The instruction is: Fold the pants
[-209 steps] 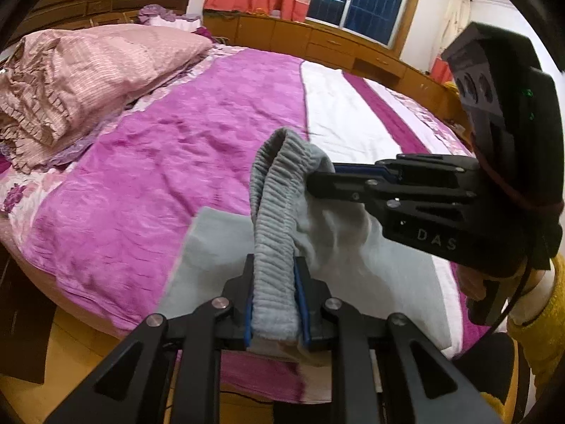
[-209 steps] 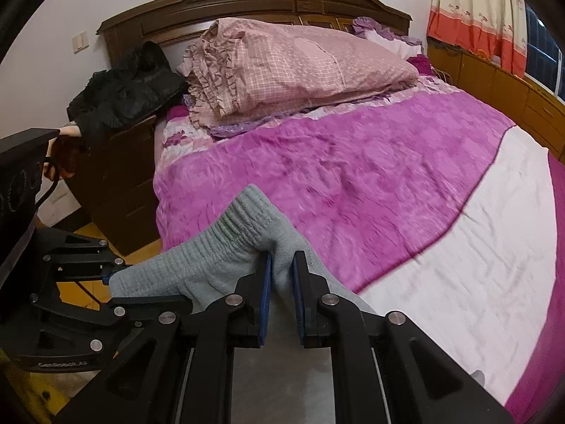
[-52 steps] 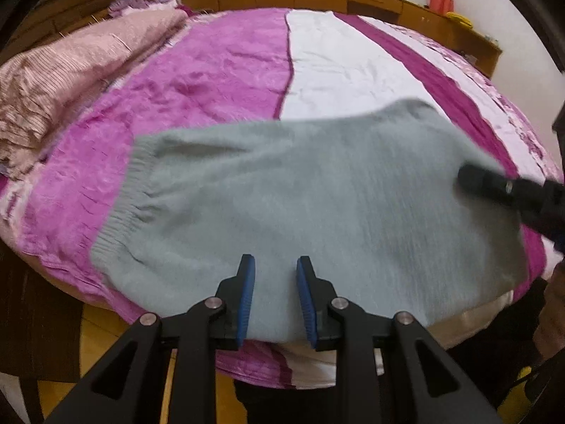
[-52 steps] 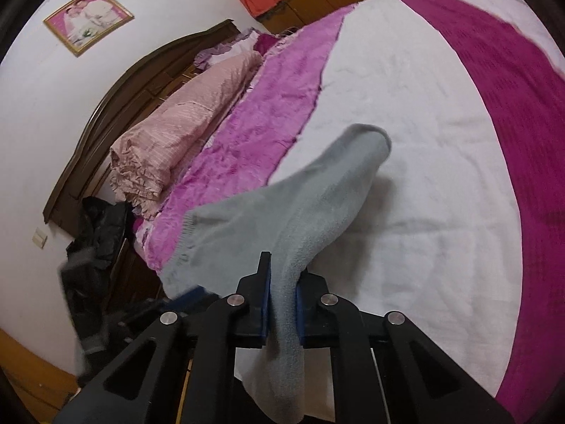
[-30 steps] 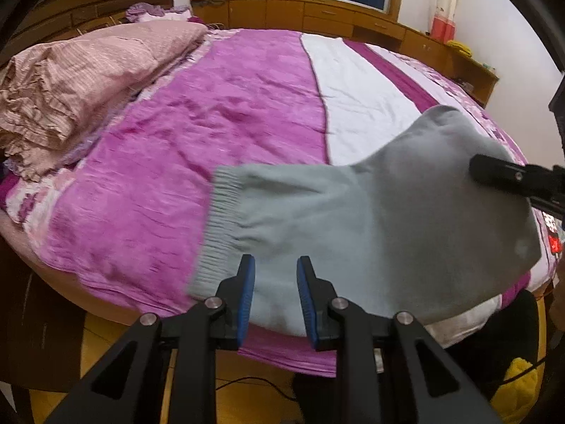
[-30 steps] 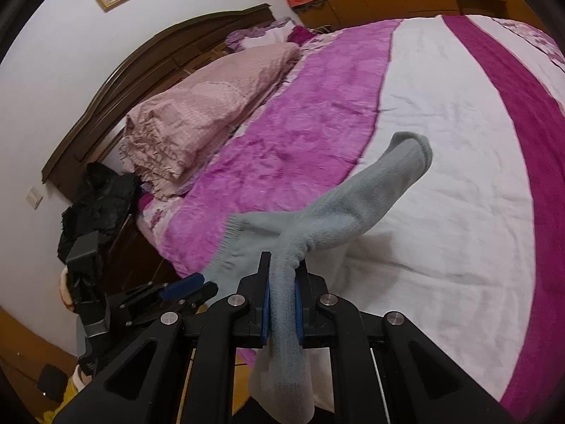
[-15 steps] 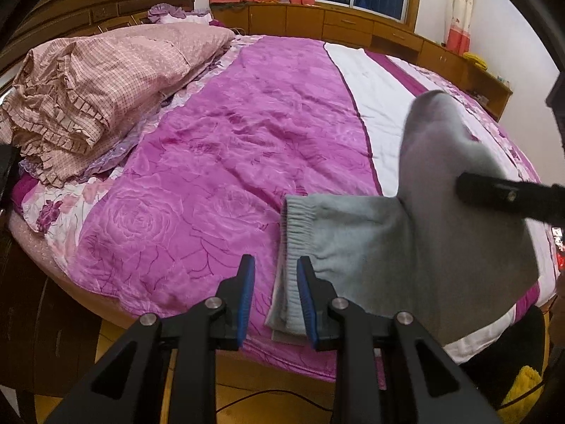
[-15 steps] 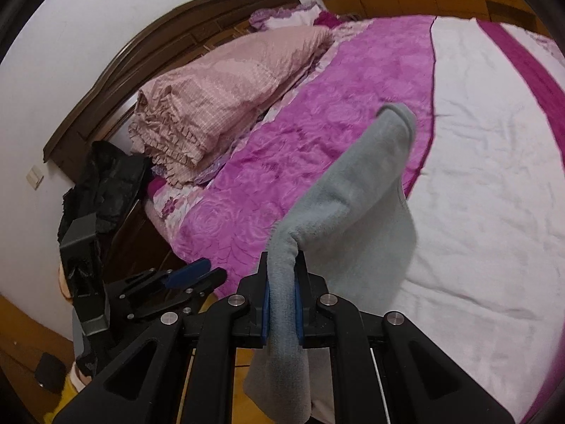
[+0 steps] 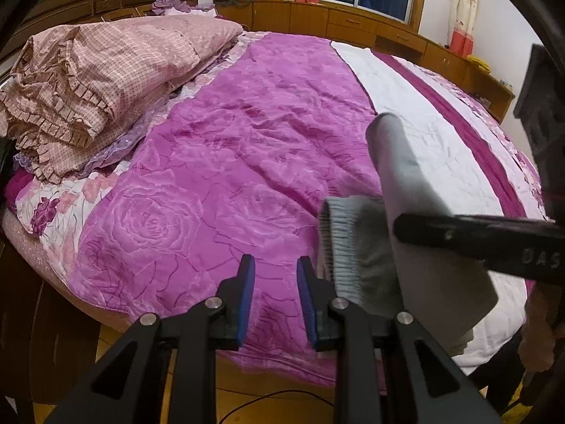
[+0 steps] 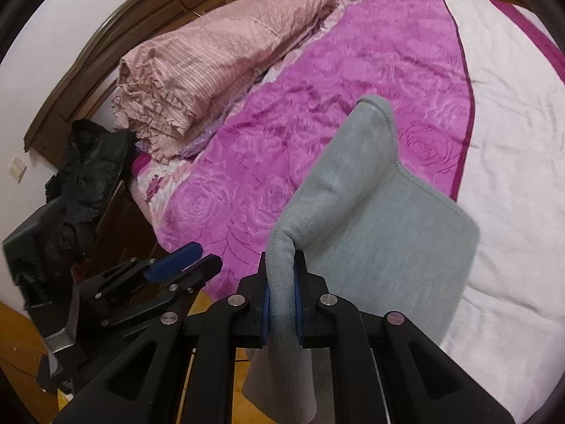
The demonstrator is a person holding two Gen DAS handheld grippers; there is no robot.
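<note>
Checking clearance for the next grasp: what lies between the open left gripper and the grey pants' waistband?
Only bare magenta bedspread separates the left gripper from the ribbed waistband of the grey pants, as the left wrist view shows.

The grey fleece pants (image 10: 381, 219) with a ribbed elastic waistband (image 9: 340, 240) lie partly on the bed's near edge. One folded section is lifted upright, curving over the flat remainder.
</note>
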